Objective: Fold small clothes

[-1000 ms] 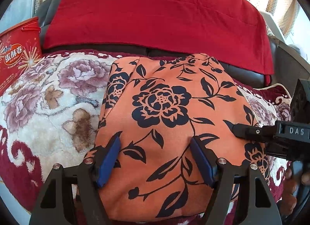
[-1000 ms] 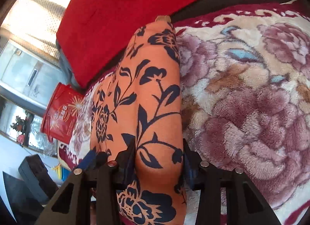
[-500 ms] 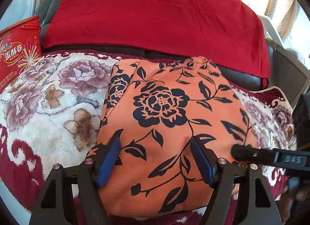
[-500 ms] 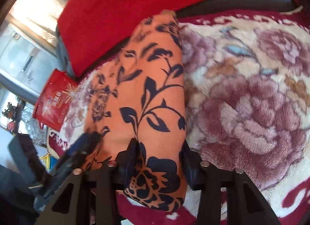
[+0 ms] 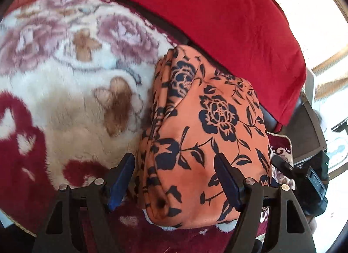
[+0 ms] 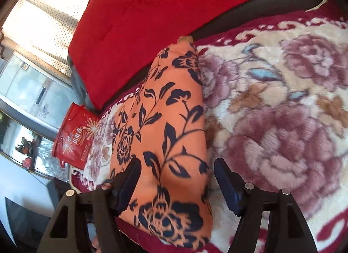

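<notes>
An orange garment with dark blue flowers [image 5: 206, 135] lies folded into a thick narrow bundle on a floral plush blanket [image 5: 54, 100]. My left gripper [image 5: 174, 161] hangs open over the bundle's near left edge, with one finger over the blanket and the other over the cloth. In the right wrist view the garment [image 6: 169, 126] runs away from me as a long strip. My right gripper [image 6: 177, 162] is opening around its near end. The cloth lies between the jaws, and the right pad stands apart from it. A finger [image 5: 282, 167] of that gripper shows at the bundle's right side.
A red cloth [image 5: 217, 13] drapes a dark sofa back behind the blanket [image 6: 282, 122]. A red printed tin [image 6: 74, 137] stands at the blanket's far left end. A curtained window lies beyond the sofa, with furniture below it.
My right gripper's jaws have spread off the fold that they pinched. My left gripper has rolled and shifted left, so its left finger now stands off the garment's edge.
</notes>
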`<state>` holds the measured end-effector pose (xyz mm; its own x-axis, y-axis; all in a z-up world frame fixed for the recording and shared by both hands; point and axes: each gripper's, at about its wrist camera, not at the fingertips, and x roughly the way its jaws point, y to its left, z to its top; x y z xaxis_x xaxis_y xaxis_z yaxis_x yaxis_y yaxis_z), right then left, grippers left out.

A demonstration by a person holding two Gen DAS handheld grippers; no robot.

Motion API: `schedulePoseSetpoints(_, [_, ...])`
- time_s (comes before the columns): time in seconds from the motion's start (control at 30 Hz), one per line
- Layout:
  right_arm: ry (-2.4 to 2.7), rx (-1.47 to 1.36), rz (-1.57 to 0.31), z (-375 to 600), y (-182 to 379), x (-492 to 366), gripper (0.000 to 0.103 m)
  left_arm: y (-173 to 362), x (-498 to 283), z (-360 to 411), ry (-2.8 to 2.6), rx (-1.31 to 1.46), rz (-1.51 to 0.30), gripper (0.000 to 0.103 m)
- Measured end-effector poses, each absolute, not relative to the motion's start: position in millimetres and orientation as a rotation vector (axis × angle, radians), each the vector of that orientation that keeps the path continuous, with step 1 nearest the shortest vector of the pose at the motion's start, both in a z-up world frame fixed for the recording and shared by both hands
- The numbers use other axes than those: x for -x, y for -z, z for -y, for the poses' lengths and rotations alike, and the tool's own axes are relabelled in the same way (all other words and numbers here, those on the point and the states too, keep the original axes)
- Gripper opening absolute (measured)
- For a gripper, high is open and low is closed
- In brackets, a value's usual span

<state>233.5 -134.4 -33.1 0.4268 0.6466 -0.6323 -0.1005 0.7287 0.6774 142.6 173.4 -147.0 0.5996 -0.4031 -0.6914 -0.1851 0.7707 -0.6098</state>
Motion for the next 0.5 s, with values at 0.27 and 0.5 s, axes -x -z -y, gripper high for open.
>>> schedulePoseSetpoints(0.27, [-0.531, -0.522, -1.089, 103.4, 41.3, -268.0, 0.05, 162.9, -152.3, -174.1, 0.114, 0.737, -0.986, 0.075])
schedulePoseSetpoints(0.5, [-0.529, -0.422, -0.931, 115.4, -20.2, -238.9, 0.035, 127.2, -139.7, -147.5, 0.139, 0.636, -0.836, 0.071])
